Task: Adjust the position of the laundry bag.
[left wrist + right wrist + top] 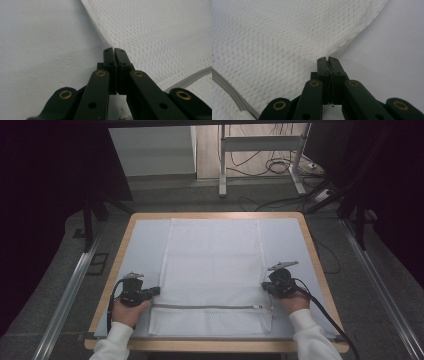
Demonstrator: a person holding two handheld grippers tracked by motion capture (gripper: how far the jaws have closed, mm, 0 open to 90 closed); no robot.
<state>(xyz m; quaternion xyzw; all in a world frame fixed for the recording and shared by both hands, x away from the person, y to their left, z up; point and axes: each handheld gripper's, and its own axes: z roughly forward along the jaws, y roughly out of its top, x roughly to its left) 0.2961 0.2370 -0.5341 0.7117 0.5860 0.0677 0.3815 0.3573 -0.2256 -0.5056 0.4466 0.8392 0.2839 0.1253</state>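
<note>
A white mesh laundry bag [212,265] lies flat on the table, its grey zipper [205,306] running across near the front edge. My left gripper [156,291] sits at the bag's left edge, just above the zipper. In the left gripper view its jaws are pressed together on the mesh edge [110,45]. My right gripper [265,287] is at the bag's right edge, level with the left one. Its jaws are closed, pinching the mesh edge [329,53] in the right gripper view. The zipper [227,87] shows at the lower left there.
The bag rests on a pale grey mat [142,240] covering a wooden table [310,237]. A person's hands in white sleeves [310,340] hold the grippers. Beyond the table are a metal stand [222,165] and cables [280,167] on the floor.
</note>
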